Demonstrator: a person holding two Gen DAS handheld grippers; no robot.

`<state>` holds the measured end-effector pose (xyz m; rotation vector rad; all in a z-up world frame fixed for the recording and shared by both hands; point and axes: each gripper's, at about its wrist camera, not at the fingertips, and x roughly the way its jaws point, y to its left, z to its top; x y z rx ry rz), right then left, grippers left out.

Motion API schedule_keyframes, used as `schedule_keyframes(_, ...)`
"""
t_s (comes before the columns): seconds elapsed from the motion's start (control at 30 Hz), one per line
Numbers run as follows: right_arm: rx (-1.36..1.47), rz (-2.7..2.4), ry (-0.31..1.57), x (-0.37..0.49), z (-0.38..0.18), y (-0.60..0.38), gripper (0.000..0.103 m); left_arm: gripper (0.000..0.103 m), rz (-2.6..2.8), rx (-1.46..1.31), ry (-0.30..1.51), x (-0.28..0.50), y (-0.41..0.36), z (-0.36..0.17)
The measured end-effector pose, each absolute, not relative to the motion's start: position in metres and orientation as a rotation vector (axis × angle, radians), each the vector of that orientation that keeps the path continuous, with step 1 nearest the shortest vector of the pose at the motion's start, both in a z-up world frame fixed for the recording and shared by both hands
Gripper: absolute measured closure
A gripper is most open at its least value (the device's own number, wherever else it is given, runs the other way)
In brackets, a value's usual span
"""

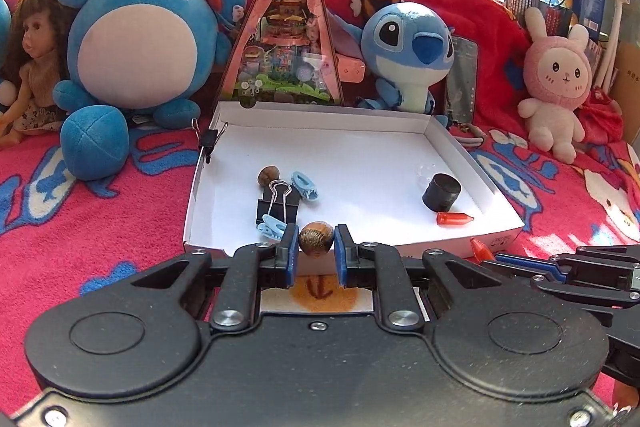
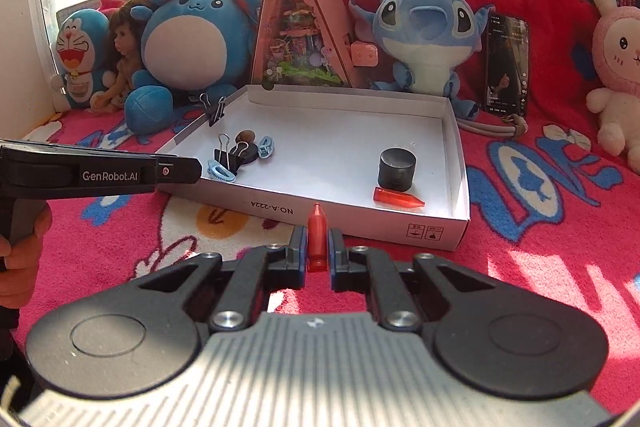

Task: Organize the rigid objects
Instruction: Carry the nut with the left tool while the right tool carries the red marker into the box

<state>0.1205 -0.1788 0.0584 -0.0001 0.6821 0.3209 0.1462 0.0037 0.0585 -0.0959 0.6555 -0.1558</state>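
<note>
My left gripper (image 1: pixel 316 241) is shut on a brown walnut (image 1: pixel 316 237), held at the near edge of the white cardboard tray (image 1: pixel 360 155). My right gripper (image 2: pixel 317 247) is shut on a red bullet-shaped piece (image 2: pixel 317 241), just in front of the tray's near wall (image 2: pixel 280 211). In the tray lie another walnut (image 1: pixel 268 175), a black binder clip (image 1: pixel 278 205), two light blue clips (image 1: pixel 305 185) (image 1: pixel 272 230), a black cylinder (image 1: pixel 441 192) and a second red piece (image 1: pixel 454 219). The left gripper also shows in the right wrist view (image 2: pixel 176 169), at the tray's left side.
The tray rests on a red patterned blanket (image 1: pixel 100 227). Behind it stand a blue round plush (image 1: pixel 140 47), a triangular toy box (image 1: pixel 288 35), a Stitch plush (image 1: pixel 412 43), a phone (image 2: pixel 506 63) and a pink bunny plush (image 1: pixel 556 79). A small binder clip (image 1: pixel 210 139) grips the tray's left wall.
</note>
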Motion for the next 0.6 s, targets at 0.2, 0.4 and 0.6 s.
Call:
schedule_keyframes(0.2, 0.069, 0.303, 0.692, 0.156, 0.063, -0.183, 0.088, 0.085, -0.136, -0.113, 0.652, 0.180, -0.004, 0.062)
schedule_keyframes(0.4, 0.130, 0.279, 0.713, 0.186, 0.061, -0.187, 0.088, 0.085, -0.101, -0.112, 0.665, 0.208, -0.007, 0.061)
schedule_keyframes(0.6, 0.173, 0.265, 0.740, 0.209, 0.055, -0.182, 0.088, 0.085, -0.053, -0.106, 0.682, 0.224, -0.004, 0.051)
